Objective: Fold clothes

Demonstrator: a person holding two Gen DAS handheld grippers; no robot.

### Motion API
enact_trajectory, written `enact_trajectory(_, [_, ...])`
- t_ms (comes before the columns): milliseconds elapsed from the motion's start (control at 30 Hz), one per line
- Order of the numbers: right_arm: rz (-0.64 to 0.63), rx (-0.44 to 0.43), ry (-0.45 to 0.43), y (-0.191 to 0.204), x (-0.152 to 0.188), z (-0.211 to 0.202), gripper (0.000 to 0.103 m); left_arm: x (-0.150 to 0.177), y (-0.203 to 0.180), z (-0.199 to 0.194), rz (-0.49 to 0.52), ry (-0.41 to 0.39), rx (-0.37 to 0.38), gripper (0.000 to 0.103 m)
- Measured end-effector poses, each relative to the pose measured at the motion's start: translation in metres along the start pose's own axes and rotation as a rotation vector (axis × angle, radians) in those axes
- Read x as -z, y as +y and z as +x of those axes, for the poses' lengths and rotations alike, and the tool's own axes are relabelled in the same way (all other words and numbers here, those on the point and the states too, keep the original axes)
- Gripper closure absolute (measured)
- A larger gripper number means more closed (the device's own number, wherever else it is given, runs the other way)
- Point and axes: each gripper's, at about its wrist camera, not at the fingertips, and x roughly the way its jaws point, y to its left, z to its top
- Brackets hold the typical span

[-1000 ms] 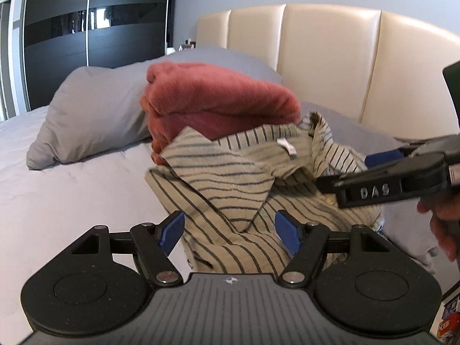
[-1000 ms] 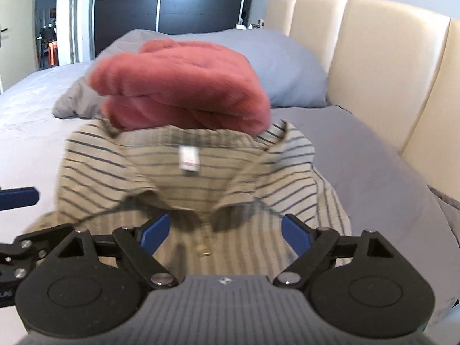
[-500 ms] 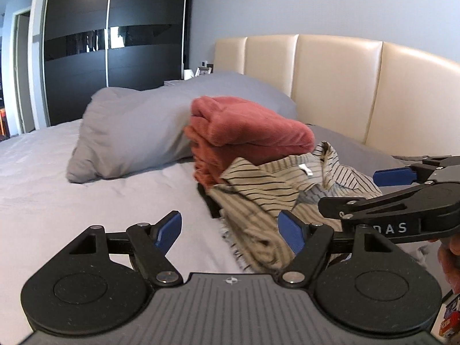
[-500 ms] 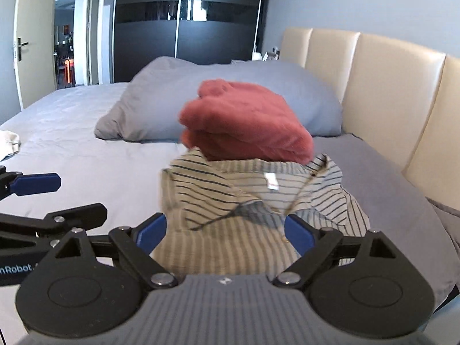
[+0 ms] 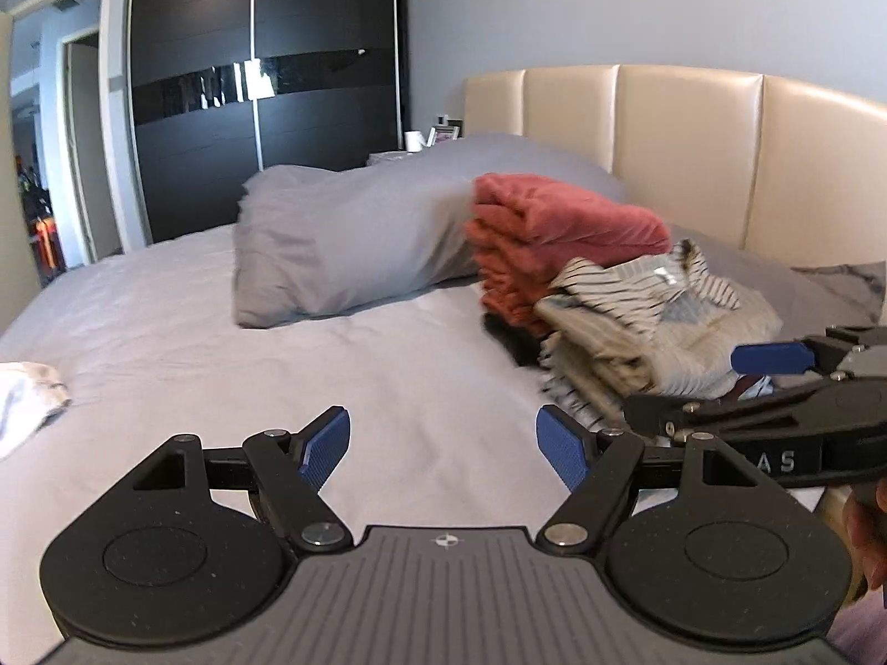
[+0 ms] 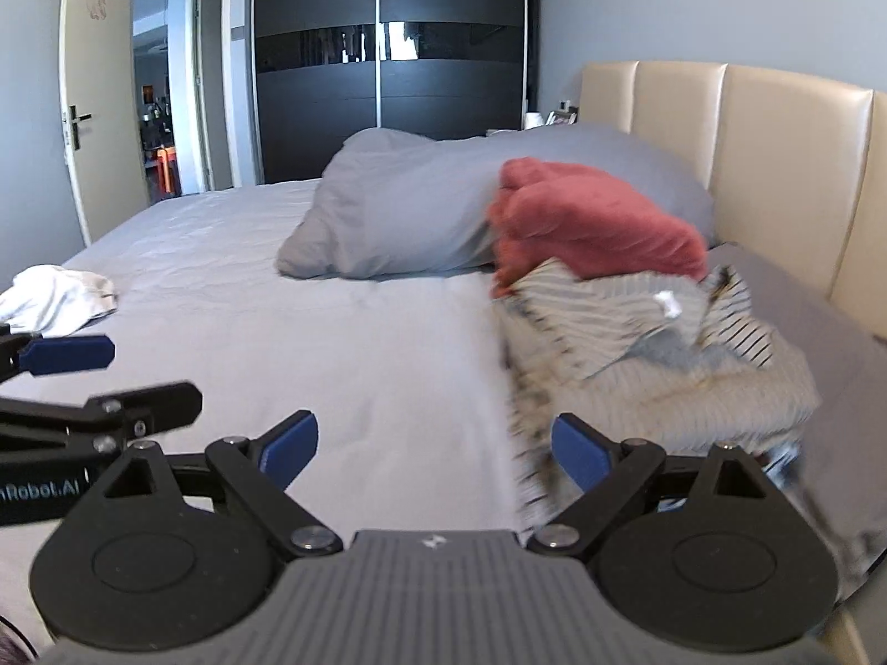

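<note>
Left gripper [image 5: 443, 446]: black two-finger tool with blue pads, jaws spread wide after just opening further, nothing between them; only bare sheet shows in the gap
Right gripper [image 6: 435, 451]: same black and blue build, jaws released and empty; its blue pad also shows at the right edge of the left wrist view
Landmark: folded beige shirt with thin dark stripes [image 6: 659, 366], lying on the grey bed sheet [image 5: 332, 377]
Grippers relative to shirt: both apart from it, near its front edge, the right one closer
Red plush garment [image 5: 560, 233]: folded, stacked just behind the shirt and touching it
Grey pillow [image 6: 421, 210]: behind the shirt, pressed against the red stack
Cream padded headboard [image 5: 693, 149]: behind the shirt, beyond the pillow
Crumpled white cloth [image 6: 55, 299]: well apart from the shirt, across the sheet, apparently not yet folded
Task stage: shirt looks folded and set down; white cloth seems next
Risk: shirt's collar and top layers sit loose and uneven, so they may spring open; a careless swing of either tool past the pile could drag the shirt's edge or topple the red stack
</note>
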Motion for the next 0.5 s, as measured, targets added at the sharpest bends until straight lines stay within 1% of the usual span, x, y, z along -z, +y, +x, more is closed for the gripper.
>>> enact_trajectory(167, [-0.002,-0.031,-0.038,0.045,0.025,-0.011,0.010,0.024,0.030,-0.024,0.036,0.004,-0.057,0.028])
enact_trajectory(267, [-0.025,-0.037,-0.064,0.070,0.036,-0.017,0.009,0.040,0.045,-0.038,0.024,-0.012,-0.092,0.027])
enact_trajectory(400, [-0.020,-0.048,-0.089,0.094,0.049,-0.021,0.008,0.060,0.065,-0.051,-0.066,-0.030,-0.147,0.022])
enact_trajectory(500, [-0.019,-0.061,-0.108,0.108,0.058,-0.023,0.005,0.076,0.081,-0.056,-0.145,-0.042,-0.190,0.022])
